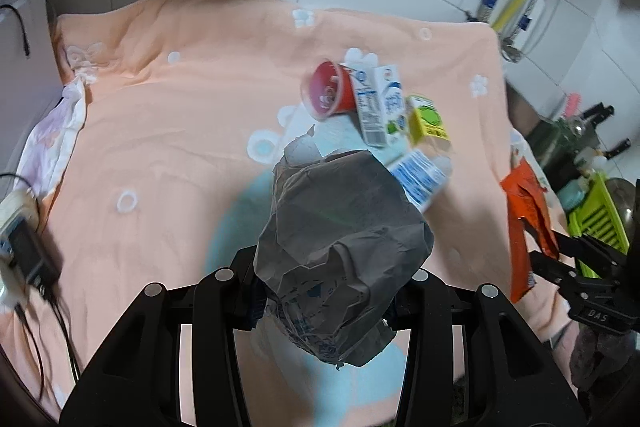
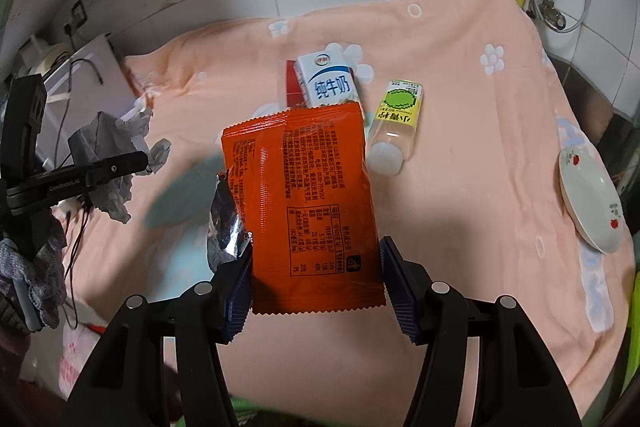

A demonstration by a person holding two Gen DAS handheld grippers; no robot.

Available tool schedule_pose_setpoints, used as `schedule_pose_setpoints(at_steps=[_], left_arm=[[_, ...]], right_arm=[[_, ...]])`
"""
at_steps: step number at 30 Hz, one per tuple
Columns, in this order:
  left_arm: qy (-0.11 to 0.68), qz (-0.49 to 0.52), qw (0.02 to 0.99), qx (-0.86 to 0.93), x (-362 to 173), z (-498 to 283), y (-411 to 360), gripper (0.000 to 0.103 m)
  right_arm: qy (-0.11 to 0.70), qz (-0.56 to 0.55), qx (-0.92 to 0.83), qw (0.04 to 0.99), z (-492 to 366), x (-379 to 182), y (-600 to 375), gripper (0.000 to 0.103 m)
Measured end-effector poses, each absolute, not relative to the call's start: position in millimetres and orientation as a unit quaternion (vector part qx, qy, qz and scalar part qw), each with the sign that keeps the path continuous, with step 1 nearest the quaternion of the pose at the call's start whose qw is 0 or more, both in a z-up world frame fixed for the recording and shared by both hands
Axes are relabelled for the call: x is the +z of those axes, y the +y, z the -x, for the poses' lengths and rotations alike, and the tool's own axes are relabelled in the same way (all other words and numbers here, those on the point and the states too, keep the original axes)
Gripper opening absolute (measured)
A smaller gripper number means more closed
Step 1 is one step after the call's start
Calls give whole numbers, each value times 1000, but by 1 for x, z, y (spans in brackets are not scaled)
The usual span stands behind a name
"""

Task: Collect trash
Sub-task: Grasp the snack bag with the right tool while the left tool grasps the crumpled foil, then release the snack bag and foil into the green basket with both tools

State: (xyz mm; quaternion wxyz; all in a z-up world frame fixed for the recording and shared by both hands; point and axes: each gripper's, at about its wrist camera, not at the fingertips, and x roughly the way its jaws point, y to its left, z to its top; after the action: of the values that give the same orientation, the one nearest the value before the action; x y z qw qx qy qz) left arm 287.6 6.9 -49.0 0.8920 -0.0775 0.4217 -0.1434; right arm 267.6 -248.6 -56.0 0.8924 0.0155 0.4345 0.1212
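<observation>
Left wrist view: left tool (image 1: 324, 291) clamped on crumpled grey paper (image 1: 344, 247), held above the peach cloth (image 1: 160, 131).
Right tool (image 2: 316, 279): pads pressed on orange snack packet (image 2: 308, 203), long axis pointing away from the tool.
Remaining trash: red cup (image 1: 326, 93), milk carton (image 2: 330, 83), small bottle (image 2: 396, 125), on the cloth ahead of both tools.
Judgement: both loads must be dropped before further pickup; right tool nearer the bottle.
</observation>
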Motion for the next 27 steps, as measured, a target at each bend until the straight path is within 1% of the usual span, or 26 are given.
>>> schedule_pose_setpoints(at_steps=[11,19,27], left_arm=[[402,61,899,-160,-27,-203,-14,43],[399,58,899,-174,-25,-155,-22,43],[397,46,899,-180,-27,-117,-30,43]], right_arm=[[426,-2,135,895,-194,-50,-246,57],[426,3,140,894,-145,-50,-245,57],[437,-3,139,889,-104,-62,-245,57]])
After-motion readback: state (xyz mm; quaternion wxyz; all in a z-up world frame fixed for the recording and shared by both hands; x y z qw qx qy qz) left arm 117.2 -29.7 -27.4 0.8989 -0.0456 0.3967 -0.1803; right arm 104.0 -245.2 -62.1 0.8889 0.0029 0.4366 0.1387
